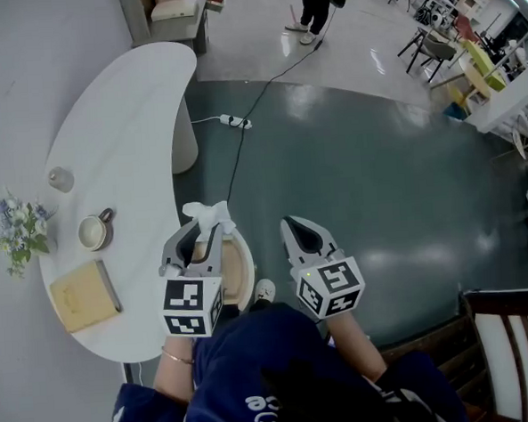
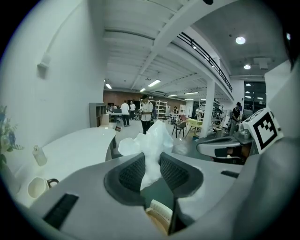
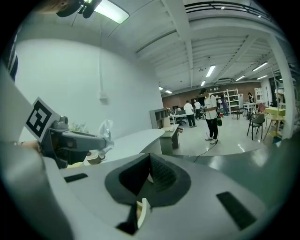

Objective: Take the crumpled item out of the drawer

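Observation:
My left gripper [image 1: 208,225] is shut on a crumpled white item [image 1: 209,213], which sticks up out of the jaws. It hangs just above the open light-wood drawer [image 1: 243,269] at the table's edge. In the left gripper view the crumpled item [image 2: 153,143] is pinched between the two dark pads [image 2: 132,172]. My right gripper [image 1: 293,228] floats beside it to the right, over the floor. Its jaws are shut with nothing between them [image 3: 149,163]. The right gripper view also catches the crumpled item [image 3: 106,131] from the side.
The curved white table [image 1: 124,116] carries a mug [image 1: 94,232], a small glass [image 1: 60,179], flowers [image 1: 15,231] and a wooden board [image 1: 82,295]. A power strip [image 1: 234,122] with its cable lies on the dark floor. A chair [image 1: 512,333] stands at the lower right, and a person [image 1: 316,6] far off.

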A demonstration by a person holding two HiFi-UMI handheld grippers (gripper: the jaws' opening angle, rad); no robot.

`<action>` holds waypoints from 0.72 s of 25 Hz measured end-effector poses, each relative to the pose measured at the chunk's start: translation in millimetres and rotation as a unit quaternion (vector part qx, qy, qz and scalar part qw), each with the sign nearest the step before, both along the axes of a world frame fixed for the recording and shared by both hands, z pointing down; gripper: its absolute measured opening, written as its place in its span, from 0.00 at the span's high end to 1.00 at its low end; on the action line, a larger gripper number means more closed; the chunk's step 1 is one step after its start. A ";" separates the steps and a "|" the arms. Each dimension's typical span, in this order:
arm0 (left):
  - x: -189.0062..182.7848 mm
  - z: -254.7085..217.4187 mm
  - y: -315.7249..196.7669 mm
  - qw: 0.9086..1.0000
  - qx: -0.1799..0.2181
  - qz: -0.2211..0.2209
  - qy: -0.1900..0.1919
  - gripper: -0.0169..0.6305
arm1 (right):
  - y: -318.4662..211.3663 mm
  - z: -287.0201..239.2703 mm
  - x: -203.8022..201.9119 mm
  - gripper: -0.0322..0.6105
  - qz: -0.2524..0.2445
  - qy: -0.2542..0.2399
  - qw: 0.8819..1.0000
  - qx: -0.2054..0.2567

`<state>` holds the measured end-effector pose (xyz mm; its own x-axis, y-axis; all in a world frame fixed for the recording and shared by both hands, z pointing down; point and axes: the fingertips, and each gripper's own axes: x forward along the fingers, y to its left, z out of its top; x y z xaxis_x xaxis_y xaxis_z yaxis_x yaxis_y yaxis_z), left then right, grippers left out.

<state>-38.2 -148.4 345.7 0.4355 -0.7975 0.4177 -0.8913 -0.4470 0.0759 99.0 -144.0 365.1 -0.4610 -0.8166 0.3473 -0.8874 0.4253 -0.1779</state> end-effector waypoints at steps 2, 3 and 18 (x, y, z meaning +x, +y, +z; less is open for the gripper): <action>-0.5 -8.6 -1.8 1.000 0.022 0.003 -0.004 0.81 | -2.3 -11.6 -3.2 0.94 -0.003 0.003 1.000 0.017; -1.1 -12.0 -2.6 1.000 0.028 0.004 0.000 0.81 | -3.8 -17.1 -5.0 0.94 -0.005 0.007 1.000 0.027; -6.0 -82.3 0.6 0.992 0.121 -0.006 0.046 0.81 | -7.2 -81.7 -12.6 0.94 -0.007 0.013 0.993 0.119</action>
<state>-44.2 -147.7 263.4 0.4533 -0.8746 0.1722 -0.8907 -0.4520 0.0492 86.4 -151.2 283.4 -0.4665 -0.8705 0.1572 -0.8840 0.4652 -0.0470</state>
